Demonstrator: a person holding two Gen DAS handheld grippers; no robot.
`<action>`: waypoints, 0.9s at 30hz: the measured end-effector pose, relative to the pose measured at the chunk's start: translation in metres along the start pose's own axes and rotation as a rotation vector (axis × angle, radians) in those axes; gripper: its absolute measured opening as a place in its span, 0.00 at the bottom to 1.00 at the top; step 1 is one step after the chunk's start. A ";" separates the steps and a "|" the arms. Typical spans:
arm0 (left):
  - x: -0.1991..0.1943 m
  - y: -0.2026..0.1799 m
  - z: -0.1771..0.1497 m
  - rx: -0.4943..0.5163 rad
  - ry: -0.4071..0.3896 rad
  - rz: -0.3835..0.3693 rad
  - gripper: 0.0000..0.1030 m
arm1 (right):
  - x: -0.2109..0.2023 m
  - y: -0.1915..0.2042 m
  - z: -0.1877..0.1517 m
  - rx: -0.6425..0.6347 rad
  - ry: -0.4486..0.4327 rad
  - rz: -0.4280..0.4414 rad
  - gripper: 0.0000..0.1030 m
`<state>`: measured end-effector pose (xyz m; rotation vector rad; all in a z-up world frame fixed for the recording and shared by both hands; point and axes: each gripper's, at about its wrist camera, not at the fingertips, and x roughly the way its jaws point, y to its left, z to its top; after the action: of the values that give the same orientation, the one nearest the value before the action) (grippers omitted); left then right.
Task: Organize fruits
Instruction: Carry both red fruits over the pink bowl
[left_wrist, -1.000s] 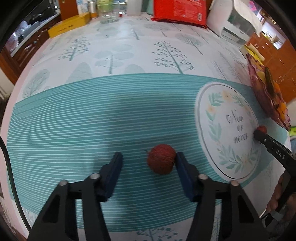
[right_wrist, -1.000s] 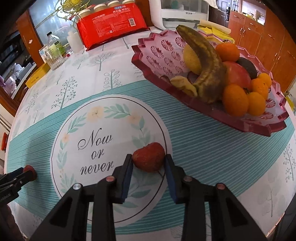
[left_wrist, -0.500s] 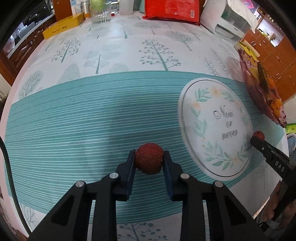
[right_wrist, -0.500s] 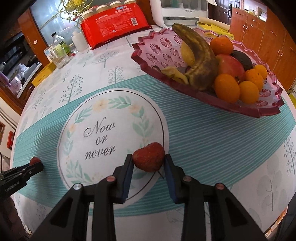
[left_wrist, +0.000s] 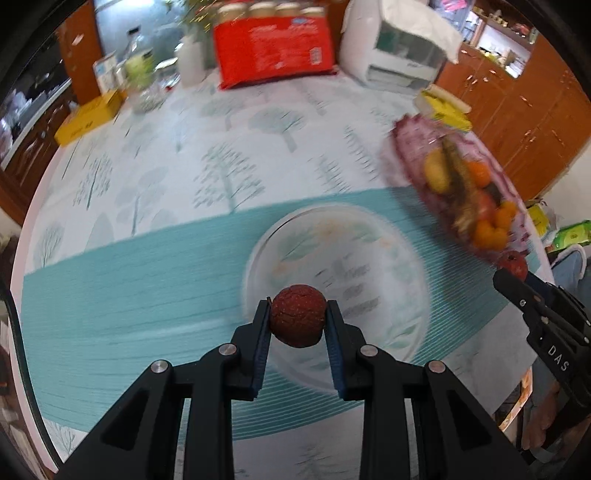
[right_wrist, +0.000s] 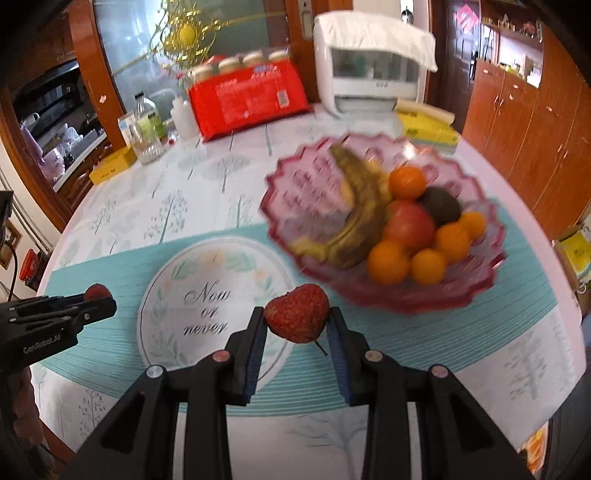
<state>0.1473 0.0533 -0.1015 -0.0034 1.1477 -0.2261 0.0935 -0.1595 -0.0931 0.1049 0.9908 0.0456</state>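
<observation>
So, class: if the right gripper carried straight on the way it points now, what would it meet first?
Probably the tablecloth at the round "Now or never" print's edge, short of the fruit bowl; the right gripper points steeply down, holding its lychee.

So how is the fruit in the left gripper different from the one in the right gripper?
The lychee in the left gripper is round and dark brownish red, with no stem showing. The lychee in the right gripper is heart-shaped and brighter red, with a thin stem hanging below. Both are rough-skinned, clamped between blue pads and off the tablecloth.
</observation>
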 end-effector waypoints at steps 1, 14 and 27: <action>-0.004 -0.010 0.007 0.009 -0.011 -0.005 0.26 | -0.005 -0.007 0.005 -0.001 -0.012 -0.002 0.32; -0.018 -0.132 0.108 0.096 -0.148 -0.023 0.26 | -0.042 -0.093 0.076 -0.054 -0.149 -0.076 0.32; 0.057 -0.156 0.135 0.104 -0.037 0.041 0.26 | 0.008 -0.093 0.131 -0.156 -0.123 0.059 0.33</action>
<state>0.2640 -0.1249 -0.0782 0.1074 1.0974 -0.2479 0.2066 -0.2600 -0.0391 -0.0057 0.8583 0.1683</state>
